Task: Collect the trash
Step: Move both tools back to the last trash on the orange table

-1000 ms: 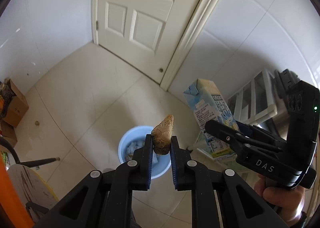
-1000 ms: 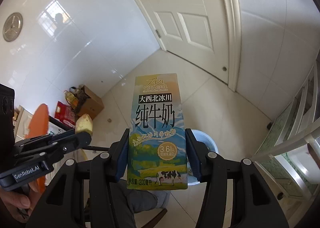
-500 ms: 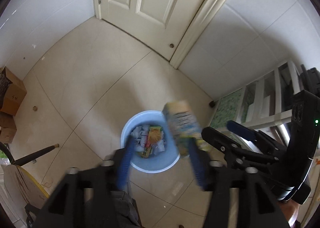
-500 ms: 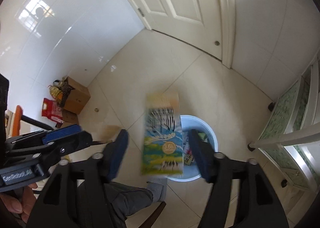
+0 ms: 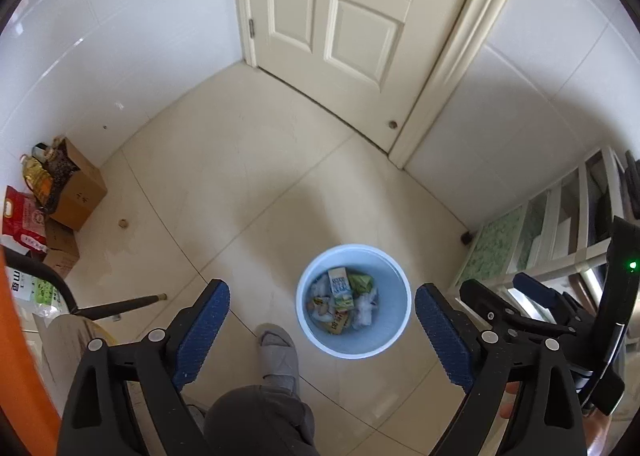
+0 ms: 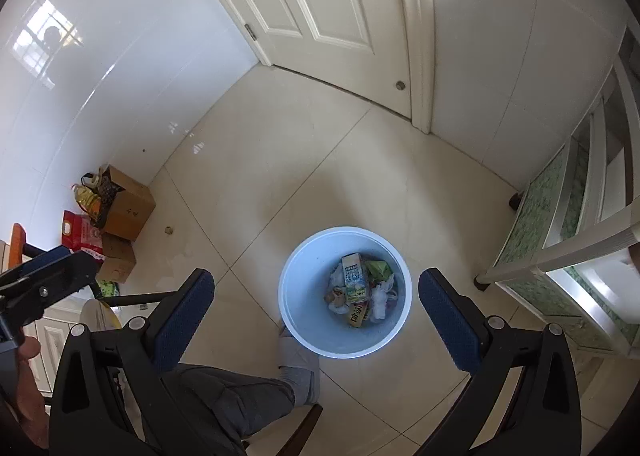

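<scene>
A pale blue bin [image 5: 386,336] stands on the tiled floor below both grippers. Inside lie a milk carton [image 5: 340,288], wrappers and white paper. The right wrist view shows the same bin [image 6: 304,322], the carton [image 6: 355,281] and a brownish lump [image 6: 337,297] beside it. My left gripper [image 5: 322,293] hangs high above the bin's left side, its jaws opening wide with nothing between them. My right gripper [image 6: 316,281] hangs above the bin too, its jaws also opening and holding nothing. In the left wrist view the right gripper [image 5: 496,298] sits just to the right.
A person's grey-slippered foot [image 5: 276,352] stands beside the bin. Cardboard boxes [image 5: 78,196] and bags sit by the left wall. A white shelf unit [image 5: 560,232] lines the right side. A closed door [image 5: 340,16] is ahead. A dark chair leg [image 5: 120,306] reaches over the floor.
The left gripper let go of the brown lump and the right let go of the milk carton; both fell into the bin. Both jaws spread wide and both views tipped down.
</scene>
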Tool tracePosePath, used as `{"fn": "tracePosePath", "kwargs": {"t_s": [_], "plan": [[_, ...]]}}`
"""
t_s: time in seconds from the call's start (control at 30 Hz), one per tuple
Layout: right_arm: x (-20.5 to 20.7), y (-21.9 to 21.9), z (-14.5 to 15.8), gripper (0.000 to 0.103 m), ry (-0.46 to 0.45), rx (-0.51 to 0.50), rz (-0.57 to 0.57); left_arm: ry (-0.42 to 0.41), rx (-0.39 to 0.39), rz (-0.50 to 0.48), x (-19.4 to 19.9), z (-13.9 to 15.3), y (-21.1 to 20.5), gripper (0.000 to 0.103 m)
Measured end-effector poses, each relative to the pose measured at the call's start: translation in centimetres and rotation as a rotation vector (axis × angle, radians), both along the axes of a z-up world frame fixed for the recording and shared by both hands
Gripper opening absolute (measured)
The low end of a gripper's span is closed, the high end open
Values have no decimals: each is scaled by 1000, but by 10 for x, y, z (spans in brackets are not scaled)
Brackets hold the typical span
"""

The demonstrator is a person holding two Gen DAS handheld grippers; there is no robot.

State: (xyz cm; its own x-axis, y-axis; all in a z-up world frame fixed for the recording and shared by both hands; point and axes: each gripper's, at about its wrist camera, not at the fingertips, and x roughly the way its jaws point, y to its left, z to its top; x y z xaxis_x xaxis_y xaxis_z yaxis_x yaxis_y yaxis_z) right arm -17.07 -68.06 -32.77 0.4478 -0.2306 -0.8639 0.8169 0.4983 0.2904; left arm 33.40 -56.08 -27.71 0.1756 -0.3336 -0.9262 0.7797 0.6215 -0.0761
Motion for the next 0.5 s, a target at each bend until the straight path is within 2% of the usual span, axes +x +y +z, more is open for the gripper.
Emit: {"fn": "tracePosePath", "kwargs": {"t_s": [0.23,0.5], "plan": [[7,31,47,103,-41,-65,38,-64,-94,31,-28,49,57,93],[22,84,122,103,-115,-186,98,-143,-218,81,-55,112,152,95]]}}
